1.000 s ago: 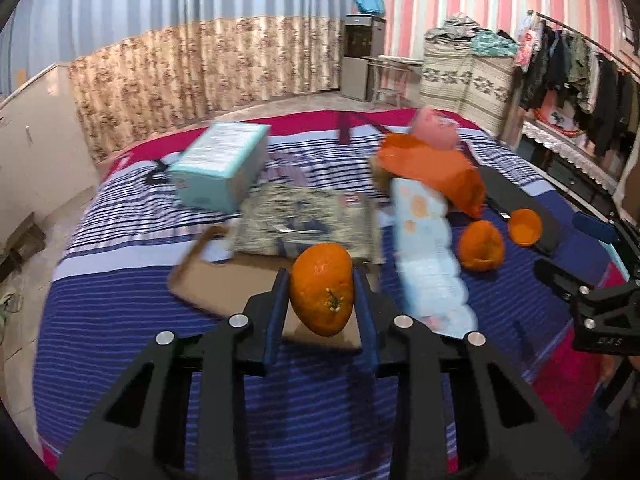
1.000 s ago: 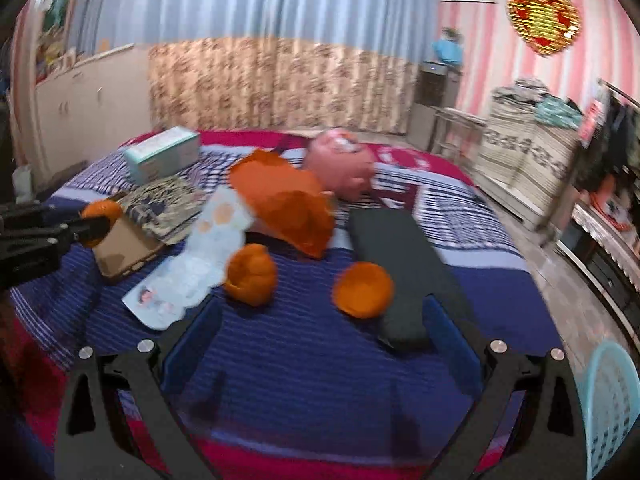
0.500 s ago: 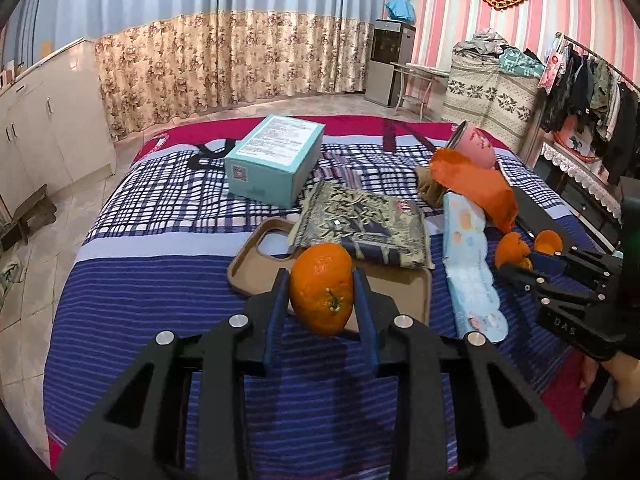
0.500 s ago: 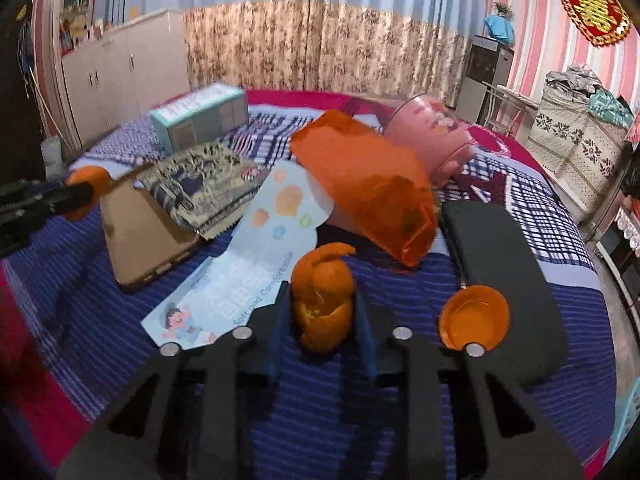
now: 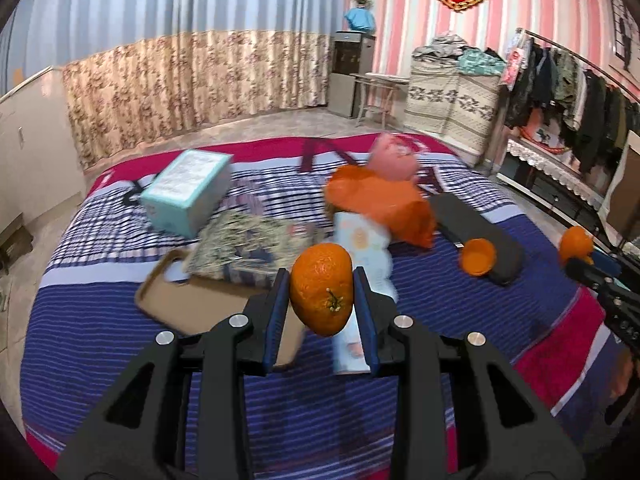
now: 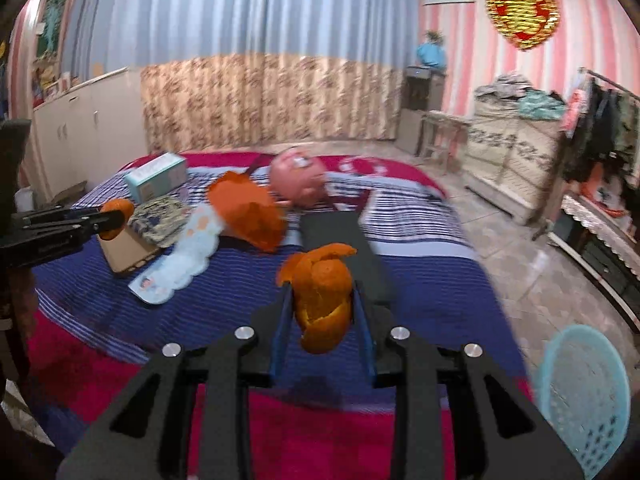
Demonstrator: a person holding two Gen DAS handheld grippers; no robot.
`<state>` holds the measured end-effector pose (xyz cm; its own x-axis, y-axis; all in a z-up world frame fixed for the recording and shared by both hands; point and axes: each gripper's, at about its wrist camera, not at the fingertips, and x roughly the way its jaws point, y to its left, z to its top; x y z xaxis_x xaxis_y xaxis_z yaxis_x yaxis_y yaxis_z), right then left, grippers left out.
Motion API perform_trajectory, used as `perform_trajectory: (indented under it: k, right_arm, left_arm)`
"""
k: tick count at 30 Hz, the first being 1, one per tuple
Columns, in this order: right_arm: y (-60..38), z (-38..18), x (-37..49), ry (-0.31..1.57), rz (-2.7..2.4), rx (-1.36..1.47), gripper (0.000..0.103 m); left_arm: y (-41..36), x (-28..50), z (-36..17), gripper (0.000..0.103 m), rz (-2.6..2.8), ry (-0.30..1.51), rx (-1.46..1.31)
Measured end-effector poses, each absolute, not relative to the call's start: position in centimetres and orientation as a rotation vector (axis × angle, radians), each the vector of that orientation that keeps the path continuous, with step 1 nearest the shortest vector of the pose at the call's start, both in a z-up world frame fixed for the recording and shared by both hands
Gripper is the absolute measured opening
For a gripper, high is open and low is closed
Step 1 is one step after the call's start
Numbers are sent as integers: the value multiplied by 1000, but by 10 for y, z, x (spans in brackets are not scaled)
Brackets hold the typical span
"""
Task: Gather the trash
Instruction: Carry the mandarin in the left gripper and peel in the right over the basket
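My left gripper (image 5: 322, 292) is shut on a whole orange (image 5: 322, 288) and holds it above the bed. My right gripper (image 6: 322, 300) is shut on a curled orange peel (image 6: 322, 300), lifted clear of the bed; it also shows at the right edge of the left wrist view (image 5: 576, 244). A cup-shaped peel half (image 5: 477, 257) lies on a black case (image 5: 476, 224). An orange plastic bag (image 5: 380, 200) and a printed wrapper (image 5: 360, 248) lie mid-bed. A light blue perforated basket (image 6: 584, 396) stands on the floor at the lower right.
On the striped bed (image 5: 120, 320) lie a teal box (image 5: 186, 192), a patterned pouch (image 5: 248, 240), a brown phone case (image 5: 200, 304) and a pink cup (image 5: 394, 158). A clothes rack (image 5: 568, 92) and cabinets stand to the right.
My right gripper has lifted the orange peel off the bed and swung right, bringing the blue basket into view. My left gripper still holds the orange and has turned a little right.
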<state>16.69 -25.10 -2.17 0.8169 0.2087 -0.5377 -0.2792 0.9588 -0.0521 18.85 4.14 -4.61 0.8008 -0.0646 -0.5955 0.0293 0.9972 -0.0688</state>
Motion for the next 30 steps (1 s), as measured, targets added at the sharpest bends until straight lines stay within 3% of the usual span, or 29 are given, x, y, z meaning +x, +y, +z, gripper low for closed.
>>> perform_trajectory:
  k: [14, 30]
  right_arm:
    - [-401, -19, 126, 507, 26, 12, 30]
    - [-477, -28, 111, 486, -126, 136, 30]
  left_arm:
    - [-69, 187, -36, 31, -197, 601, 24]
    - [-185, 190, -38, 31, -336, 594, 79]
